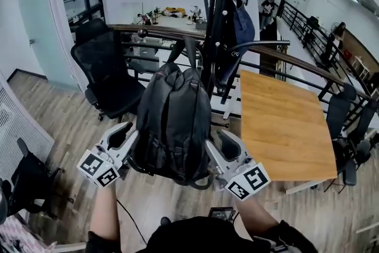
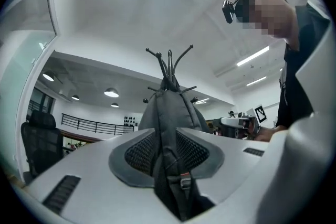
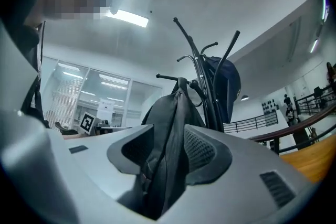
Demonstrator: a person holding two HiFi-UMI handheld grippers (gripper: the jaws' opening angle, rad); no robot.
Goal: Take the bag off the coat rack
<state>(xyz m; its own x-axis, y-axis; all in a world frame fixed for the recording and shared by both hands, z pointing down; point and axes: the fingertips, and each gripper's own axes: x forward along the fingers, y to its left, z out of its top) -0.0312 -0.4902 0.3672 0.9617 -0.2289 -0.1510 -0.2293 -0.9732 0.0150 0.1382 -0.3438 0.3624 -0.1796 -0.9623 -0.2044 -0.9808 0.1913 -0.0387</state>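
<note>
Starting at the left of the head view, a black mesh office chair [image 1: 109, 71] stands on the wood-plank floor, well apart from my hands. Next comes my left claw [image 1: 134, 140], its marker cube [image 1: 98, 168] toward me, reaching to the lower left side of the black backpack [image 1: 174, 118]. The left gripper view shows its 2 pads [image 2: 140, 150] pinching a fold of the backpack's fabric and a strap with a small buckle [image 2: 185, 182], with no gap to see. The backpack hangs upright in the middle, between both claws, its top handle [image 1: 189, 47] up against the black coat rack [image 1: 220, 9] just behind it. In the right gripper view that handle is caught on 1 of the rack's hooks [image 3: 195, 85], so the bag is still on the rack. A dark blue item [image 1: 241, 26] hangs on the rack's right side; I cannot tell what it is. My right claw [image 1: 213, 148] meets the backpack's lower right side, and its own view shows the jaws likewise closed on a thick fold of black fabric that fills the space between the pads [image 3: 202, 150]. Farther right stands a square wooden table [image 1: 284, 127], with a railing [image 1: 296, 63] running behind it.
</note>
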